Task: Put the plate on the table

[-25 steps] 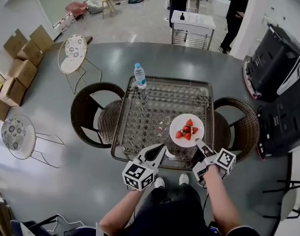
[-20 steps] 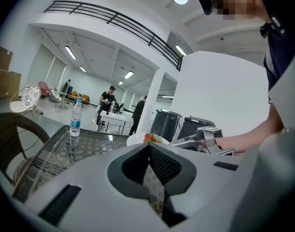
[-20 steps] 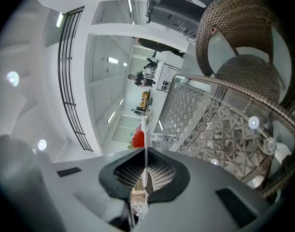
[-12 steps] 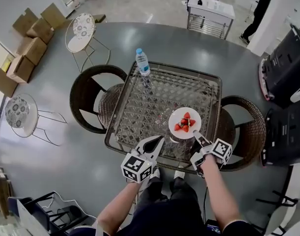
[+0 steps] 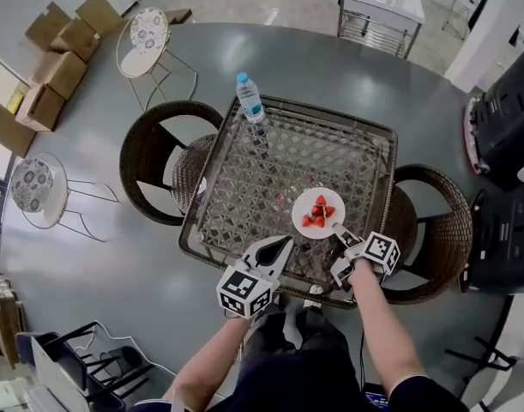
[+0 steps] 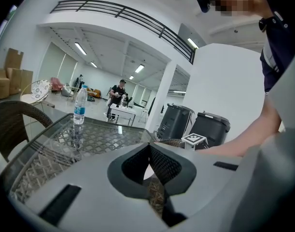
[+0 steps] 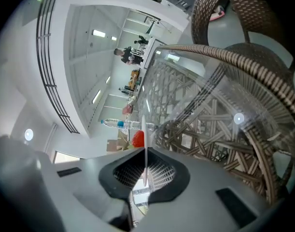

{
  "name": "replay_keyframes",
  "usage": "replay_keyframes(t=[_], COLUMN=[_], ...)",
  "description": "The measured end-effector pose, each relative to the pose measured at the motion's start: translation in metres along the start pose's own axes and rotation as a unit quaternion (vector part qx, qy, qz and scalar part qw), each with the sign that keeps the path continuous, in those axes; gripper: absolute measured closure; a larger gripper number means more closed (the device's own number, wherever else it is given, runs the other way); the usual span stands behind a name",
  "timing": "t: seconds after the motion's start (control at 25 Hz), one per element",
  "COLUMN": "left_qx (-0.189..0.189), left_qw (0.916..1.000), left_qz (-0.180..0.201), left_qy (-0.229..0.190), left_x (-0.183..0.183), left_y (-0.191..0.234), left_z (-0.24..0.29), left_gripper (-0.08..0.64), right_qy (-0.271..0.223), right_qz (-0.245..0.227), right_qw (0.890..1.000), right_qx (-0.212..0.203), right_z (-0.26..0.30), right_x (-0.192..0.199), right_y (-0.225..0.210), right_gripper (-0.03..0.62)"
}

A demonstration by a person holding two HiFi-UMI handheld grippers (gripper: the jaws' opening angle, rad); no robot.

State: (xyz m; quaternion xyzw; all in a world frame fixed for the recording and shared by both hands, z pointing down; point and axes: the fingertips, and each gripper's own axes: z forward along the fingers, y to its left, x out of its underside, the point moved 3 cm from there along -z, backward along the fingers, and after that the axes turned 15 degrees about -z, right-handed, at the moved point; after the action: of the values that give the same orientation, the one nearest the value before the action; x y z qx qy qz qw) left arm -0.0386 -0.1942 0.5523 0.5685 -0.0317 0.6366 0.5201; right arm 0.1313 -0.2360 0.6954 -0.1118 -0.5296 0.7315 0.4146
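Right gripper point(image 5: 337, 230): clamped on the near rim of the plate, one jaw pressed to each face of the thin white edge; over the near right part of the table, marker cube toward the near edge.
Plate point(image 5: 306, 202): white, round, level in the head view; over the glass top, close to the right edge and nearer the near edge than the far one; gripped at the side nearest the person; resting on the glass or just above it, cannot tell.
Strawberries point(image 5: 320, 214): small red heap at the middle of the plate.
Left gripper point(image 5: 281, 247): clenched on nothing, jaw tips meeting; over the near edge of the table, to the left of the plate and apart from it.
Table point(image 5: 392, 178): square, clear glass over a woven wicker lattice, wicker rim all round.
Water bottle point(image 5: 249, 99): upright, clear, blue label and blue cap; at the far left corner of the table, well apart from the plate.
Left chair point(image 5: 148, 172): dark brown wicker, rounded back, drawn up to the left edge of the table.
Right chair point(image 5: 435, 223): same wicker, drawn up to the right edge, near the plate's side.
Cardboard boxes point(image 5: 54, 67): stacked on the floor, far left, well apart from the table.
White wire chairs point(image 5: 147, 38): two, round patterned seats, on the grey floor to the left.
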Motion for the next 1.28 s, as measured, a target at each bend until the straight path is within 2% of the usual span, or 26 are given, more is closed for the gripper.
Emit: replay_keyframes(t=[0.24, 0.56, 0.96, 1.28], left_qx=[-0.006, -0.006, 0.002, 0.012], left_qw=[0.9998, 0.9997, 0.9994, 0.9986], left_qz=[-0.016, -0.020, -0.027, -0.040], left_qy=[0.007, 0.015, 0.022, 0.031], left_x=[0.012, 0.016, 0.017, 0.026], left_y=[0.002, 0.005, 0.005, 0.006], left_z=[0.004, 0.004, 0.001, -0.001], left_gripper=[0.554, 0.554, 0.554, 0.554], right_qy=[0.009, 0.020, 0.033, 0.055], right_qz=[0.001, -0.016, -0.067, -0.139], right_qw=[1.000, 1.000, 0.993, 0.974], right_qx=[0.003, 0.010, 0.089, 0.168], right_z=[0.012, 0.017, 0.020, 0.024], right_x=[0.000, -0.003, -0.005, -0.006], right_y=[-0.014, -0.019, -0.027, -0.029], right_gripper=[0.575, 0.575, 0.574, 0.558])
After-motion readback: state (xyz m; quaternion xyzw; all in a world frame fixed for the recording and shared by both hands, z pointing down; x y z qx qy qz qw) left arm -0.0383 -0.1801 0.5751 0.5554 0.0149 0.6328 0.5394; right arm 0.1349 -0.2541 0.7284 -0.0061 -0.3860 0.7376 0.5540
